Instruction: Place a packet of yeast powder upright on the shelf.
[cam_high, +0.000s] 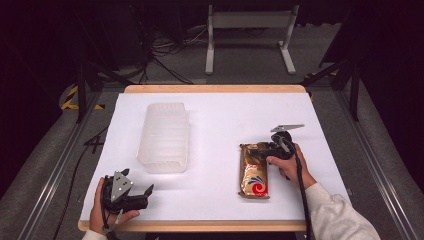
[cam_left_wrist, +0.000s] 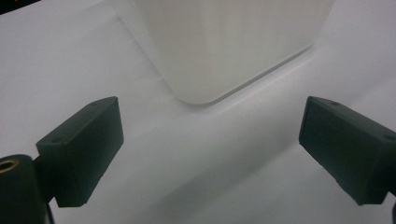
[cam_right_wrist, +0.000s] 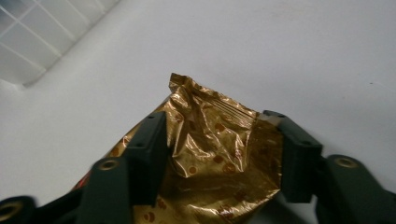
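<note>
While the right claw (cam_right_wrist: 219, 158) pinches the gold packet (cam_right_wrist: 215, 154), the left claw (cam_left_wrist: 210, 154) gapes beside the translucent bin (cam_high: 164, 136).

A white-topped table (cam_high: 220, 120) with a wooden edge carries a translucent plastic container (cam_high: 164, 136), just ahead of the left gripper (cam_high: 142, 192), and a gold snack packet (cam_high: 254, 175), lying flat beneath the right gripper (cam_high: 265, 150).

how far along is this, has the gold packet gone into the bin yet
Not yet. The gold packet lies on the white table, apart from the clear bin. In hand: the right tongs have their jaws on either side of the packet's crumpled end. The left tongs wait open by the bin. Probably left: lifting it and placing it.
</note>
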